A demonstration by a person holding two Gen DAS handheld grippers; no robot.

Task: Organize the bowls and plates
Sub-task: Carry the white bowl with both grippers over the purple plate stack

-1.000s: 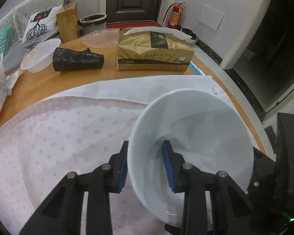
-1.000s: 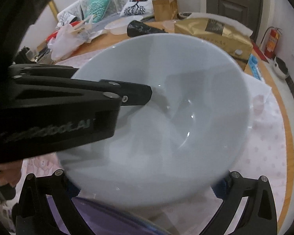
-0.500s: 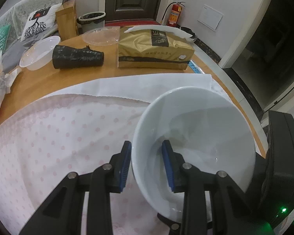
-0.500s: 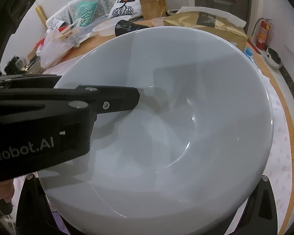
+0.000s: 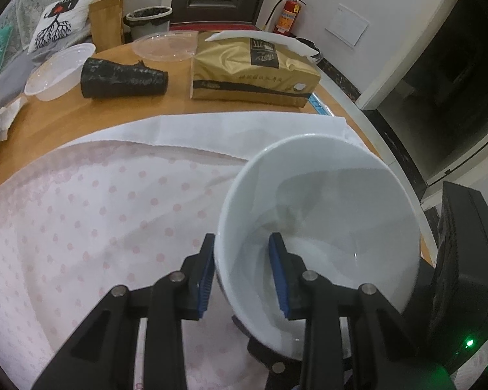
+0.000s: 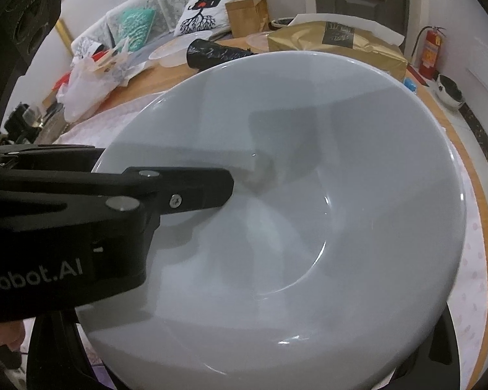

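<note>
A white ceramic bowl (image 5: 328, 227) is held over the pink dotted cloth (image 5: 97, 227). My left gripper (image 5: 244, 269) is shut on its near rim, one blue pad inside and one outside. In the right wrist view the bowl (image 6: 309, 211) fills the frame, with the left gripper's finger (image 6: 185, 188) reaching in from the left. My right gripper's fingers sit wide apart at the bottom corners, under the bowl; their tips are hidden. Its black body (image 5: 465, 260) shows at the right of the left wrist view.
On the round wooden table (image 5: 65, 123) at the back lie a gold tissue pack (image 5: 253, 68), a black rolled bag (image 5: 123, 78), a clear plastic bowl (image 5: 58, 71) and a clear lid (image 5: 166, 45). A white plastic bag (image 6: 84, 87) sits far left.
The bowl, held by my left gripper, has come closer to the right wrist camera and now fills more of its view. The right gripper body has moved further into the left wrist view.
</note>
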